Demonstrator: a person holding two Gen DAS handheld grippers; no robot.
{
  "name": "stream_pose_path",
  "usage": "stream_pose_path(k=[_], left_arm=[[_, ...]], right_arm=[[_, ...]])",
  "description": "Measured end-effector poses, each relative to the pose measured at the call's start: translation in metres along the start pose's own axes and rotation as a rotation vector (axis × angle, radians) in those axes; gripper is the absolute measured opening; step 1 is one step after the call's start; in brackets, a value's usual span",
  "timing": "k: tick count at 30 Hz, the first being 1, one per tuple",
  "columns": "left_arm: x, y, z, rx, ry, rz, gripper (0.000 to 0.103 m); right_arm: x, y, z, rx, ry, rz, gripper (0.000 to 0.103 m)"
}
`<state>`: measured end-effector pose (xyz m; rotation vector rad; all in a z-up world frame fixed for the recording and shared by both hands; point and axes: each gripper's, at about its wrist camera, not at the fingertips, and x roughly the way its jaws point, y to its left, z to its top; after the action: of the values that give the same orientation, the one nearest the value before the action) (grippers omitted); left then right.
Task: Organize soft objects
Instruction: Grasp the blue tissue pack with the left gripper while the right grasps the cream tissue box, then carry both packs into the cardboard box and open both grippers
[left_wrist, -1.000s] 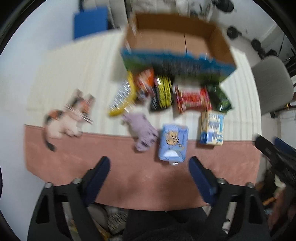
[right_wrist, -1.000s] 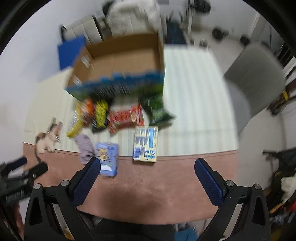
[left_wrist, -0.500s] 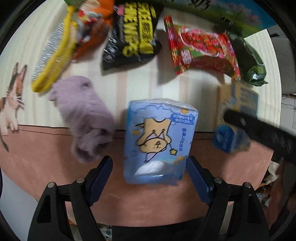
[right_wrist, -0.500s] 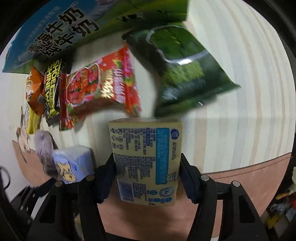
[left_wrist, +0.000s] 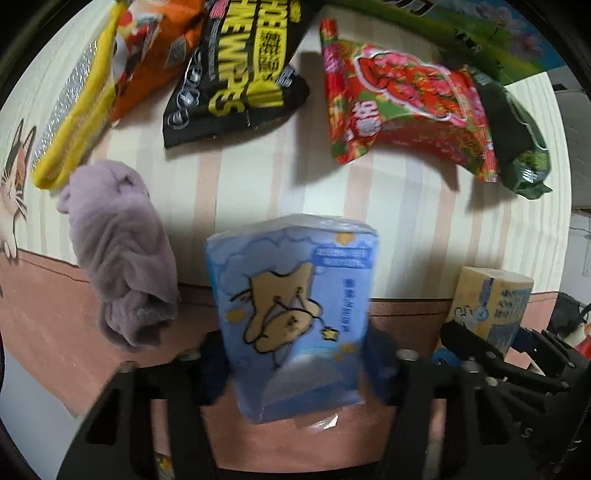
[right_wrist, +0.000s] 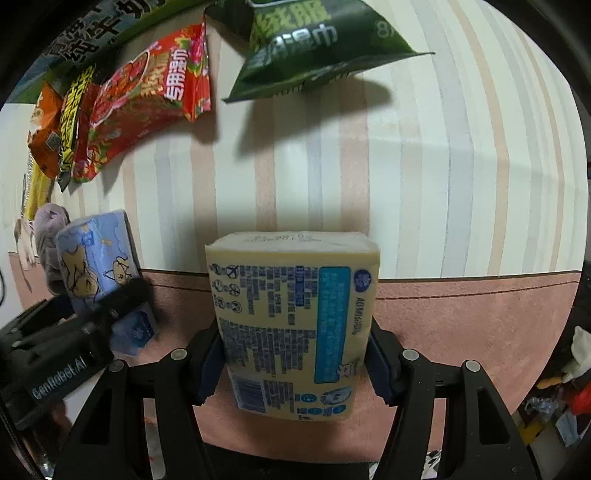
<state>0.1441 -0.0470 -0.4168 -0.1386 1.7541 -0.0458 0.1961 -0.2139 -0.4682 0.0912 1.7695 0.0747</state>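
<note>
My left gripper (left_wrist: 295, 369) is shut on a blue tissue pack with a cartoon bear (left_wrist: 295, 314), which is tilted up off the pink cloth. My right gripper (right_wrist: 295, 362) is shut on a yellow tissue pack with blue print (right_wrist: 291, 325), also raised. Each pack shows in the other view: the yellow pack (left_wrist: 491, 302) at the right, the blue pack (right_wrist: 96, 254) at the left. A rolled purple cloth (left_wrist: 118, 251) lies left of the blue pack. A plush cat (left_wrist: 11, 184) is at the far left edge.
Snack and wipe packets lie on the striped cloth (left_wrist: 280, 181) beyond: yellow (left_wrist: 70, 110), orange (left_wrist: 155, 55), black (left_wrist: 236, 70), red (left_wrist: 402, 107), green (left_wrist: 517, 147). The printed cardboard box wall (right_wrist: 110, 26) stands behind them. A pink mat (right_wrist: 461, 332) covers the near table edge.
Both grippers have closed on their tissue packs and lifted them slightly. One second ago both were open and high above the table.
</note>
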Motion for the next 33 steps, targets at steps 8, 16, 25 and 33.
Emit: stream_pose_path(k=[8, 16, 25, 33], left_arm=[[-0.081, -0.002, -0.019, 0.02, -0.07, 0.016, 0.036], [-0.236, -0.007, -0.014, 0.026, -0.265, -0.078, 0.036], [-0.326, -0.031, 0.135, 0.1, -0.308, -0.16, 0.036], [-0.249, -0.034, 0.279, 0.135, -0.13, -0.19, 0.036]], right_arm=[[-0.007, -0.001, -0.03, -0.02, -0.037, 0.104, 0.065], [-0.117, 0.008, -0.039, -0.131, -0.227, 0.247, 0.065], [-0.238, 0.03, 0.073, -0.158, -0.418, 0.23, 0.065], [-0.196, 0.048, 0.224, -0.086, -0.334, 0.153, 0.065]])
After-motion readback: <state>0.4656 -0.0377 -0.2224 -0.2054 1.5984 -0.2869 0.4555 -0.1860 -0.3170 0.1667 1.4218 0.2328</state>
